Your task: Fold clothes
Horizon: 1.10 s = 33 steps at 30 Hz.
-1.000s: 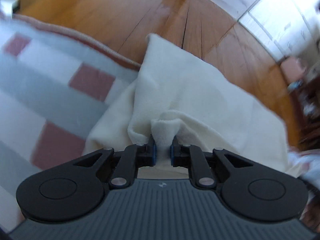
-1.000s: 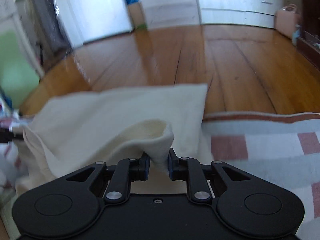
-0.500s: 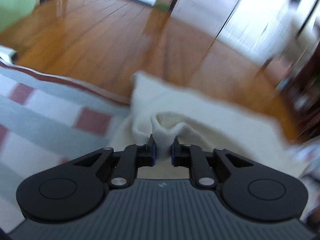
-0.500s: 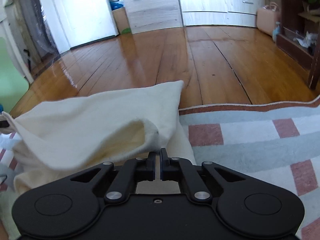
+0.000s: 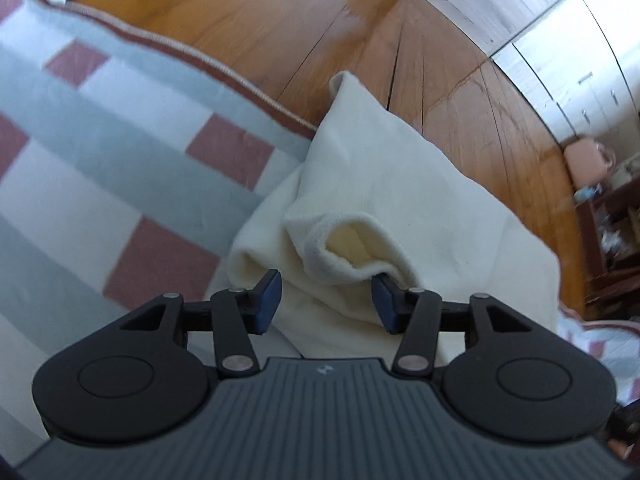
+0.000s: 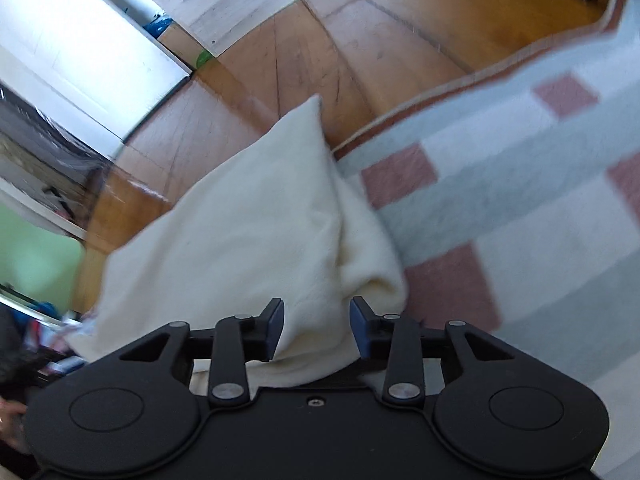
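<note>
Cloth (image 5: pixel 380 184), cream-coloured and fleecy, lies partly folded on a checked blanket (image 5: pixel 120 148), with its far corner reaching past the blanket's red-trimmed edge (image 5: pixel 240 76) and showing against the wooden floor (image 5: pixel 460 92) beyond. The blanket is patterned in grey-blue, white and dull red squares.

Left gripper (image 5: pixel 325 301): fingers (image 5: pixel 269 300) spread wide apart, released. A rolled hem of the cloth sits between them, curled open so that its yellowish inner side shows. The fold drapes over the tip of one finger on the side away from the blanket's checked area; the other finger stands clear of the hem, with flat cloth behind it. Nothing is clamped.

Right gripper (image 6: pixel 317 328): fingers (image 6: pixel 275 330) likewise apart, released. A thick bunched fold of the same cloth (image 6: pixel 240 232) rises between them and fills most of the gap. Whether it touches the pads cannot be told. From this view the cloth forms a broad sloping sheet coming to a point at its far corner, which lies just over the blanket's trimmed edge (image 6: pixel 460 84); the checked blanket (image 6: pixel 520 200) extends away from the cloth on one side.

Beyond the cloth, the wooden floor (image 6: pixel 320 52) runs to pale cupboard fronts (image 5: pixel 580 76) and a white door (image 6: pixel 80 48). A pink item (image 5: pixel 586 160) stands on the floor near dark shelving (image 5: pixel 612 240); detail there is blurred.
</note>
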Each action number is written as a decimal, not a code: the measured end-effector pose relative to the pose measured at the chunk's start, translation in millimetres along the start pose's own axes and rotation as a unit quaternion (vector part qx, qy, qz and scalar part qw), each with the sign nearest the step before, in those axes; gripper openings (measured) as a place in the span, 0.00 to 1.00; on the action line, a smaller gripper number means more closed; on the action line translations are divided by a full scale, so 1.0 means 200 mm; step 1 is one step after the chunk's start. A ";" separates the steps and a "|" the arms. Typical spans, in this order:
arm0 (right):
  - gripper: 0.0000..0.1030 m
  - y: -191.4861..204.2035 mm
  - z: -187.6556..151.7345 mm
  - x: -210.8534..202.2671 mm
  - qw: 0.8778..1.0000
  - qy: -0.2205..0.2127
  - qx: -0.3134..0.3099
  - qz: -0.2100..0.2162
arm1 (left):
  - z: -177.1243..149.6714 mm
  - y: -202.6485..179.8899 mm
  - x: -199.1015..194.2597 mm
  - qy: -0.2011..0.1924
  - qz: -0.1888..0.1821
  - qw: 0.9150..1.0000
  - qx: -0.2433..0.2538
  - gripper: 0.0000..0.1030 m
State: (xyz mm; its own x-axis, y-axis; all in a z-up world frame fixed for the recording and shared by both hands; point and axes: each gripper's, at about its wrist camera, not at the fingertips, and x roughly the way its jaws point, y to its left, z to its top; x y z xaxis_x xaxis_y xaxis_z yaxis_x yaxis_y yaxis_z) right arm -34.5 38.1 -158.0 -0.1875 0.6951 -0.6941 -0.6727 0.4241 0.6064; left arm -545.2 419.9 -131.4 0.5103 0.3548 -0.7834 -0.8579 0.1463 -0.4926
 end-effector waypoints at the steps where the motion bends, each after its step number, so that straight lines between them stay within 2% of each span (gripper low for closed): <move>1: 0.48 -0.02 -0.01 0.01 1.000 0.003 0.019 0.014 | 0.01 0.01 -0.01 -0.004 0.000 1.000 -0.004 0.48; 3: 0.56 -0.06 -0.03 0.05 0.998 0.001 0.051 0.033 | 0.02 0.03 -0.02 -0.011 -0.001 1.000 -0.013 0.48; 5: 0.57 -0.09 -0.02 0.10 0.997 0.001 0.070 0.045 | 0.03 0.04 -0.03 -0.018 -0.001 1.000 -0.022 0.48; 7: 0.58 -0.11 -0.01 0.16 0.997 0.008 0.075 0.028 | 0.05 0.06 -0.04 -0.025 -0.001 0.999 -0.031 0.48; 11: 0.56 -0.02 -0.02 0.22 0.998 0.036 0.041 0.025 | 0.03 0.06 -0.04 -0.021 -0.001 0.999 -0.030 0.48; 14: 0.52 0.06 -0.03 0.23 0.999 0.037 -0.009 -0.004 | 0.01 0.04 -0.03 -0.020 0.008 1.000 -0.021 0.48; 15: 0.37 0.07 -0.04 0.24 0.999 0.035 -0.022 -0.014 | 0.01 0.04 -0.04 -0.027 0.013 0.999 -0.017 0.49; 16: 0.15 0.09 -0.04 0.23 0.999 0.031 -0.032 -0.022 | 0.01 0.04 -0.05 -0.037 0.014 0.999 -0.016 0.50; 19: 0.10 0.15 -0.03 0.15 0.996 0.002 -0.080 -0.035 | 0.02 0.03 -0.09 -0.061 0.014 0.998 -0.012 0.53; 22: 0.09 0.24 0.01 -0.01 0.986 -0.047 -0.150 -0.048 | 0.01 0.02 -0.12 -0.068 0.022 0.997 -0.001 0.56; 23: 0.09 0.25 0.03 -0.06 0.985 -0.046 -0.155 -0.051 | 0.00 0.02 -0.12 -0.066 0.029 0.997 0.001 0.57; 24: 0.09 0.26 0.05 -0.10 0.984 -0.043 -0.161 -0.056 | -0.01 0.03 -0.12 -0.061 0.035 0.998 0.003 0.58; 27: 0.09 0.27 0.05 -0.02 0.976 0.002 -0.188 -0.111 | -0.03 0.04 -0.08 -0.037 0.032 0.999 -0.002 0.58; 29: 0.10 0.26 0.02 0.09 0.971 0.022 -0.187 -0.147 | -0.02 0.03 -0.07 -0.035 0.014 0.999 -0.005 0.58; 30: 0.10 0.25 0.01 0.13 0.972 0.033 -0.177 -0.153 | -0.02 0.02 -0.07 -0.034 0.005 0.999 -0.007 0.60; 31: 0.11 0.23 0.00 0.16 0.973 0.038 -0.164 -0.155 | -0.03 0.02 -0.06 -0.032 0.009 0.999 -0.004 0.64; 33: 0.16 0.20 -0.01 0.20 0.977 0.044 -0.142 -0.155 | -0.04 0.00 -0.03 -0.022 0.023 0.999 0.004 0.66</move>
State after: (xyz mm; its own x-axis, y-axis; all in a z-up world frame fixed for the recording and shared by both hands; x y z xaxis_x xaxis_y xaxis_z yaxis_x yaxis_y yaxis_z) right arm -70.2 81.9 -163.0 0.0033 0.5012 -0.8653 -0.8762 0.4185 0.2390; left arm -547.2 410.3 -129.5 0.4679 0.4019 -0.7871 -0.8807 0.1372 -0.4534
